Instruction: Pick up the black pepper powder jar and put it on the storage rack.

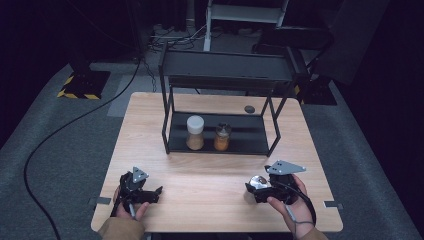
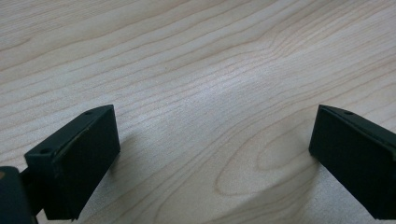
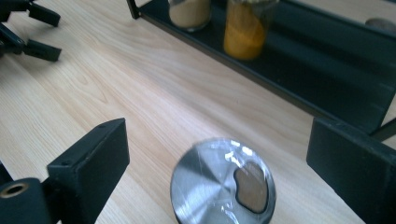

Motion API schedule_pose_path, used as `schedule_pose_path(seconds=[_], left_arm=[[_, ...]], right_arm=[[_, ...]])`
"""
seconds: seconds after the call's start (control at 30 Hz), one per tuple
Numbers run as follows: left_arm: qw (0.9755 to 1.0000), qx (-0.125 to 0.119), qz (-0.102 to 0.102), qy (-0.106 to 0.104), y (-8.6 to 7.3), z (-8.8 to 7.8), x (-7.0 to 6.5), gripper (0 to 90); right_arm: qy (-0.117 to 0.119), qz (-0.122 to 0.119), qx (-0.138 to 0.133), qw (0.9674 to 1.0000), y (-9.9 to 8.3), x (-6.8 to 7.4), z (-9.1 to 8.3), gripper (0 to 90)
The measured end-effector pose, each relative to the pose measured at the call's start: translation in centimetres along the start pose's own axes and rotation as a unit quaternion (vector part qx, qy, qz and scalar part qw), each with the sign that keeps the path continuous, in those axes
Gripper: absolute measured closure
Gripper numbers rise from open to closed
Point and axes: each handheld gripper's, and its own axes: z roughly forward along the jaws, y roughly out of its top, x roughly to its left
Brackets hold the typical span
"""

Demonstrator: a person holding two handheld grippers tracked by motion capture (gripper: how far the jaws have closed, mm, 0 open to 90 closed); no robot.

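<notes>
R claw (image 3: 219,154) was wide open around steel-lidded jar (image 3: 223,183), lower centre of frame, not gripped yet. L claw (image 2: 210,154) open, empty, over bare counter (image 2: 196,60). Two jars already on rack (image 1: 245,137); third left to place.

No text, label, brand or number can be read anywhere. The two glass spice jars (image 1: 195,132) on the black metal rack (image 1: 227,70) carry no readable label.
</notes>
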Motion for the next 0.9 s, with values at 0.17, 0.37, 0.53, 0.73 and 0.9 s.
schedule_pose_path(seconds=[0.17, 0.37, 0.53, 0.73, 0.9], left_arm=[[1.0, 0.0, 0.0, 0.0, 0.0, 0.0, 0.0, 1.6], [1.0, 0.0, 0.0, 0.0, 0.0, 0.0, 0.0, 1.6], [1.0, 0.0, 0.0, 0.0, 0.0, 0.0, 0.0, 1.6], [1.0, 0.0, 0.0, 0.0, 0.0, 0.0, 0.0, 1.6], [1.0, 0.0, 0.0, 0.0, 0.0, 0.0, 0.0, 1.6]], right_arm=[[0.001, 0.005, 0.008, 1.0, -1.1, -0.2, 0.6, 6.2], [-0.003, 0.005, 0.013, 0.9999, -2.1, -0.2, 1.3, 6.5], [-0.003, 0.002, 0.019, 0.9998, -2.7, -0.2, 1.9, 7.9], [0.001, 0.0, 0.027, 0.9996, -3.2, -0.3, 2.6, 11.0], [0.002, -0.002, 0.034, 0.9994, -3.7, -0.4, 3.2, 15.1]])
